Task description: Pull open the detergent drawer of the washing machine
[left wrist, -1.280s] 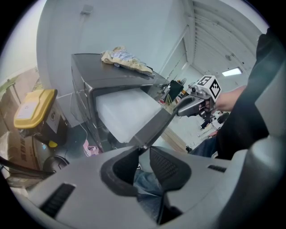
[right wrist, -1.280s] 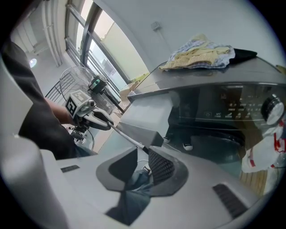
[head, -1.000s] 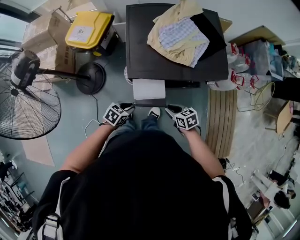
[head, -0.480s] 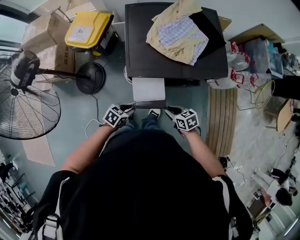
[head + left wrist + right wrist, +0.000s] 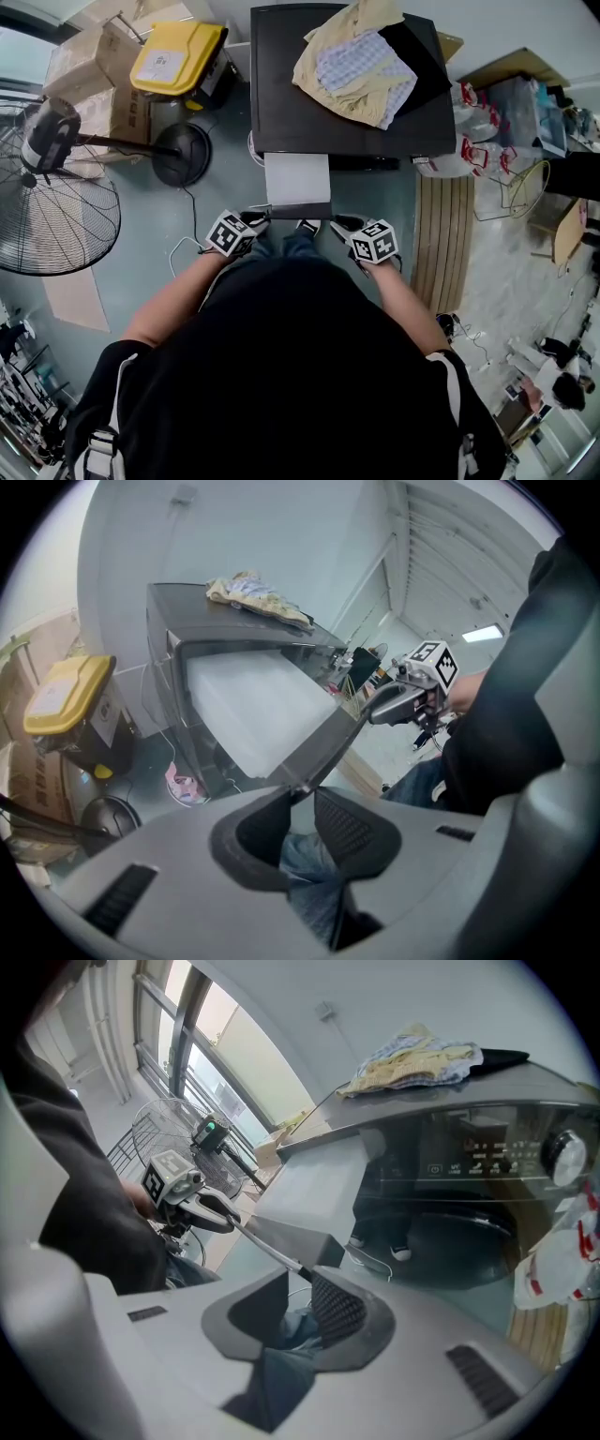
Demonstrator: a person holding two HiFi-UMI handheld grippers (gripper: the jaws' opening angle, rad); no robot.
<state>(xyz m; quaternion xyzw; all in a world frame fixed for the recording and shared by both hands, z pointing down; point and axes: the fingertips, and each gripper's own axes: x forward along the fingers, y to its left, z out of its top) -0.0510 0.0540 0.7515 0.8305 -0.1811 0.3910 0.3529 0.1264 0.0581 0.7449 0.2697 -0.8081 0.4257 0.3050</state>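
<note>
Left hand-held gripper (image 5: pixel 300 797) and right hand-held gripper (image 5: pixel 300 1279) tight on opposite front-edge corners of extended detergent drawer (image 5: pixel 298 180).

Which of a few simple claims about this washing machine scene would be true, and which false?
1. The detergent drawer is pulled out of the washing machine. True.
2. The drawer is held by one gripper alone. False: the left gripper and the right gripper each clamp an end of its dark front panel.
3. Clothes lie on top of the machine. True.
4. In the head view, the big fan stands to the right of the machine. False: it stands to the machine's left.
</note>
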